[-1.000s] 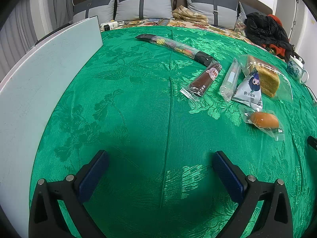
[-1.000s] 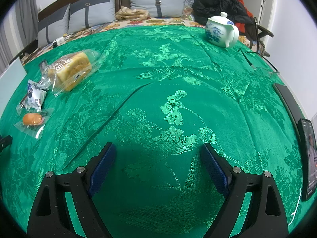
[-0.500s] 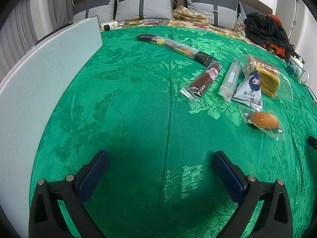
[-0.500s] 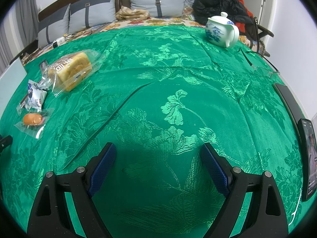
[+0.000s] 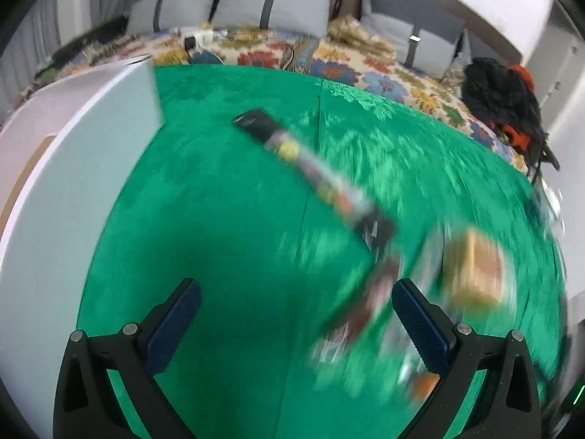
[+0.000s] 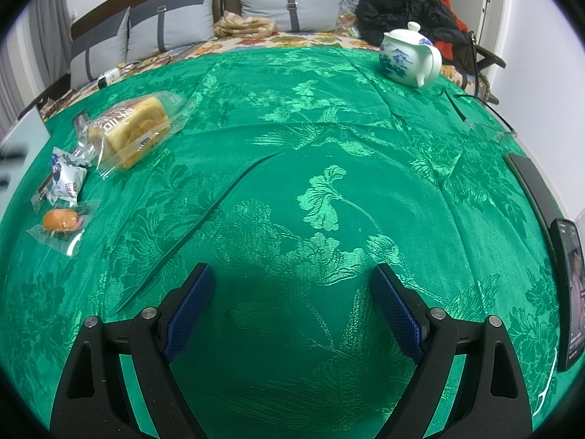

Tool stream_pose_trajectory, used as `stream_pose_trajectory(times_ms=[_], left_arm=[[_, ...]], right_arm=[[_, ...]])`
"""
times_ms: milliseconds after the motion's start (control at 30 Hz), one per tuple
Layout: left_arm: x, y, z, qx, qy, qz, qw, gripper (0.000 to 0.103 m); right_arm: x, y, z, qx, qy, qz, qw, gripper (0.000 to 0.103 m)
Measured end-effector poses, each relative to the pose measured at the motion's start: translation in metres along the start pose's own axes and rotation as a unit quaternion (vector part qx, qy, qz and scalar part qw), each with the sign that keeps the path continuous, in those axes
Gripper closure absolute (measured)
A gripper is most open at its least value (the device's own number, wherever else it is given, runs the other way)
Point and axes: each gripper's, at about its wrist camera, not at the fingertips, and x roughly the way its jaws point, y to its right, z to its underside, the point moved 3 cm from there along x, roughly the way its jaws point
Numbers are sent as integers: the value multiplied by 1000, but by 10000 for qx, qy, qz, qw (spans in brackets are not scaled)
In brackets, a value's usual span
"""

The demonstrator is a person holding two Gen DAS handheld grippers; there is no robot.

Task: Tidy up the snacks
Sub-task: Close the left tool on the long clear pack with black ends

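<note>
Nothing looks sorted yet: every snack lies loose on the green brocade tabletop (image 6: 329,139), so the whole task appears still ahead. The left gripper (image 5: 292,314) is empty with its jaws spread wide, and its view is smeared by motion blur; a long dark snack stick (image 5: 310,168) runs from about 11 o'clock toward 2 o'clock, with a brown wrapped bar (image 5: 369,300) close to the right jaw and a blurred bread pack (image 5: 475,270) at 3 o'clock. The right gripper (image 6: 292,307) also has its jaws wide apart and holds nothing, hovering over bare cloth. From it, the bagged bread loaf (image 6: 128,128), a small white sachet (image 6: 67,179) and a wrapped orange bun (image 6: 62,221) cluster at 9 to 10 o'clock, well apart from the jaws. A white box (image 5: 73,197) at the left gripper's 9 o'clock may be the destination. A blue-and-white teapot (image 6: 409,55) stands at 1 o'clock, a phone (image 6: 570,289) at 3 o'clock; grey cushions (image 6: 289,0) line a sofa behind.
</note>
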Motion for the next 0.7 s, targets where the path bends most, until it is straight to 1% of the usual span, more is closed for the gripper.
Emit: stream_pose_trajectory(times_ms=[33,67,167,200,267,367,400,433,467,500,533,567,600,667,700], left_arm=[[17,7,-22,-36,-203,-21,9998,0],[27,10,-33,-84,-263,-85,9996,1],[59,17,-59,-276,-294,-457,9981,1],[67,19,-64,-291,-324,-554,9975,1],[89,21,-69,-300,-498,-860,9946,1],[107,19,-69,-324,-636,-1096,9914,1],[110,16,-68,-364,-660,-1093,9912,1],[111,12,-66,-438,-659,-1000,9918,2],[110,9,-66,-486,-594,-954,9925,5],[107,6,-65,-473,-510,-976,9928,25],[101,4,-66,-411,-378,-972,9937,40],[96,3,-65,-309,-330,-854,9953,75],[94,1,-65,-276,-375,-805,9957,80],[86,-7,-60,-140,-502,-624,9967,82],[81,-7,-56,-39,-502,-665,9965,82]], right_arm=[[0,-1,0,2,0,-2,10000,12],[0,0,0,1,0,0,10000,12],[0,0,0,4,2,-6,10000,12],[0,-1,0,1,1,-2,10000,12],[0,0,0,3,2,-5,10000,12],[0,-1,0,2,2,-4,10000,12],[0,0,0,3,2,-5,10000,12],[0,-1,0,3,2,-5,10000,12],[0,-1,0,4,3,-6,10000,12],[0,-1,0,4,3,-7,10000,12],[0,-1,0,4,3,-6,10000,12],[0,-1,0,3,3,-6,10000,12],[0,-1,0,3,3,-5,10000,12],[0,-1,0,3,4,-6,10000,12],[0,-1,0,3,4,-7,10000,12]])
